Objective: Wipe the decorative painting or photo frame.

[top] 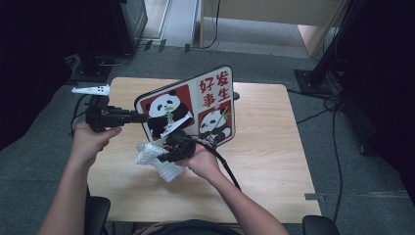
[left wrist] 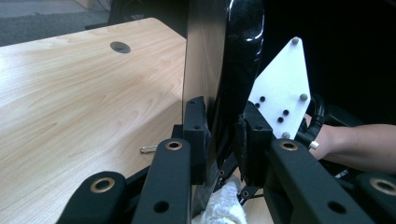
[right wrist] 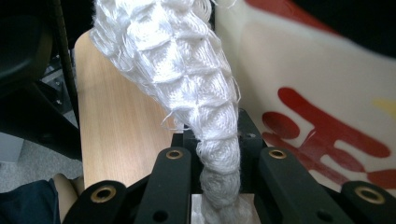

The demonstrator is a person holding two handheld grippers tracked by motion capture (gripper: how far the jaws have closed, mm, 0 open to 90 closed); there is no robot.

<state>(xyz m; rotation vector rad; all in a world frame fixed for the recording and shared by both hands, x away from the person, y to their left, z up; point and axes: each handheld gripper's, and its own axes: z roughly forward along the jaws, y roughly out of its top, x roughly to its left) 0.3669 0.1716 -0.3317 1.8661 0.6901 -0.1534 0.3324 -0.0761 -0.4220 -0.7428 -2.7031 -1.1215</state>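
While we hold the panda board (top: 195,105) upright above the table (top: 274,147), the left tongs (top: 139,117) are clamped on its left edge; in the left gripper view the pads (left wrist: 196,126) press both faces of the panel (left wrist: 219,70). The right tongs (top: 169,154) are closed on a white cloth (top: 154,159), which in the right gripper view runs bunched between the jaws as a knitted cloth (right wrist: 187,74) beside the printed face (right wrist: 327,121).

We judge the board stiff, thin and fairly light, with a glossy face that may slip, so we take it at the edge with both pads fully seated. Held from one edge only, it will tend to swing. We judge the cloth soft and limp; it should be gripped at a gathered fold, as it is now, leaving a loose end to wipe the face.
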